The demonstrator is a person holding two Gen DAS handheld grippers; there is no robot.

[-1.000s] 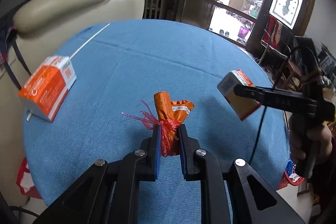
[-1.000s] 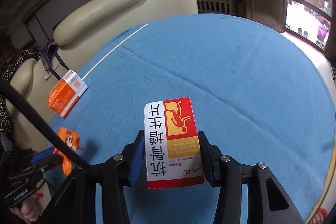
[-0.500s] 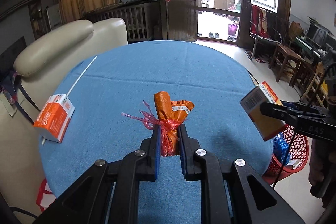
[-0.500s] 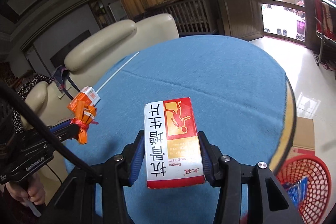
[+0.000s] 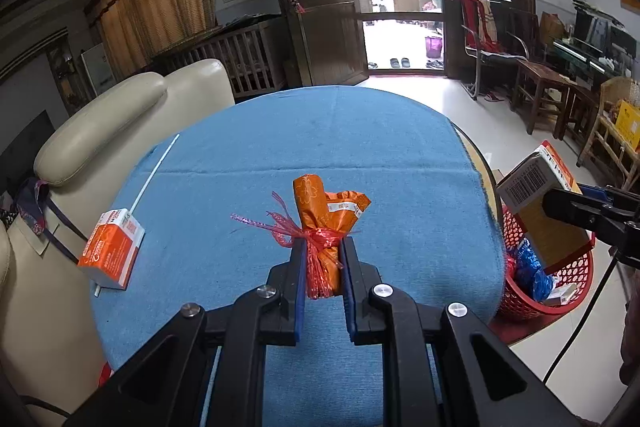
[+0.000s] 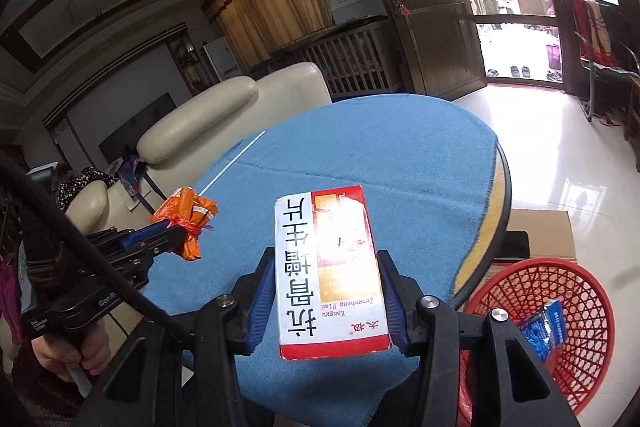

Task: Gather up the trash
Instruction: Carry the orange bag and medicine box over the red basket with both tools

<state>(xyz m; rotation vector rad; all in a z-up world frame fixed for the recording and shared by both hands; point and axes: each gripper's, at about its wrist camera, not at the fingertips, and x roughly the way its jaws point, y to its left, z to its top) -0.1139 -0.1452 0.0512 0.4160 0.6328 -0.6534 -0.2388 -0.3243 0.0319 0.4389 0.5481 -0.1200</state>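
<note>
Left gripper jaws pinched an orange wrapper; right gripper jaws clamped a medicine box, red basket just right.

Two boxes, one basket

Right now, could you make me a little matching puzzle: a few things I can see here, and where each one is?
Things:
1. orange wrapper bundle
2. red-and-white box
3. orange carton
4. blue packet

Places:
A. lying on the blue tablecloth
B. inside the red basket
C. clamped in the left hand-held gripper
D. clamped in the right hand-held gripper

Pairs: 1-C, 2-D, 3-A, 4-B
</note>
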